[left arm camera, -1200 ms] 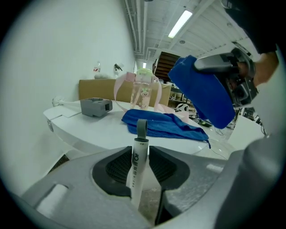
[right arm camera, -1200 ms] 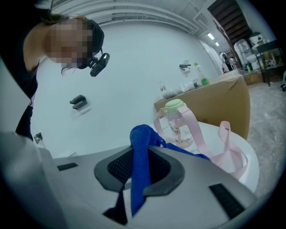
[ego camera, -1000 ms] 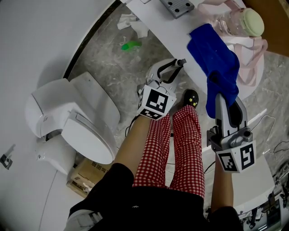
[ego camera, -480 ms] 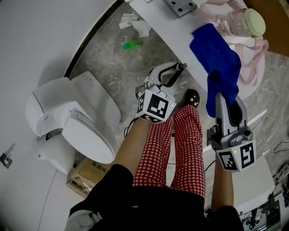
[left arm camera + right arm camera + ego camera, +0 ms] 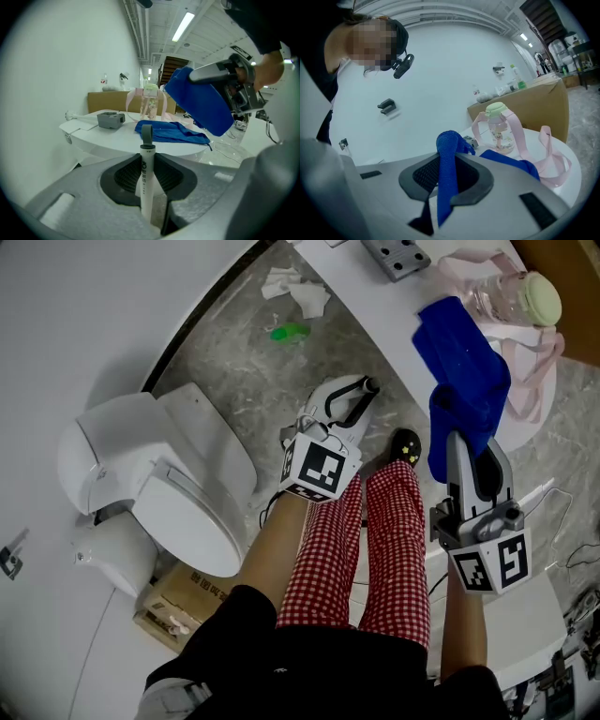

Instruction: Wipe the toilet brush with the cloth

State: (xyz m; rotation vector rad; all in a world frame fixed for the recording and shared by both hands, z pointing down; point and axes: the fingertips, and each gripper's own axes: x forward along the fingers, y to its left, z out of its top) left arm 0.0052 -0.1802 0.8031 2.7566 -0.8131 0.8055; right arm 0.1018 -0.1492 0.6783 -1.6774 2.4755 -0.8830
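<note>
Seemingly gripped, the brush handle [image 5: 146, 157] stands between just-closing left tongs [image 5: 149, 172].

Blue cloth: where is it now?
Head view, upper right: the blue cloth hangs from the right tool, its far end on the white table beside the pink-strapped bottle.

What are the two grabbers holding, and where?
The left gripper, its fingers having just been closing, pinches the toilet brush by its white handle, below the grey loop. The right gripper pinches a bunched fold of the blue cloth.
</note>
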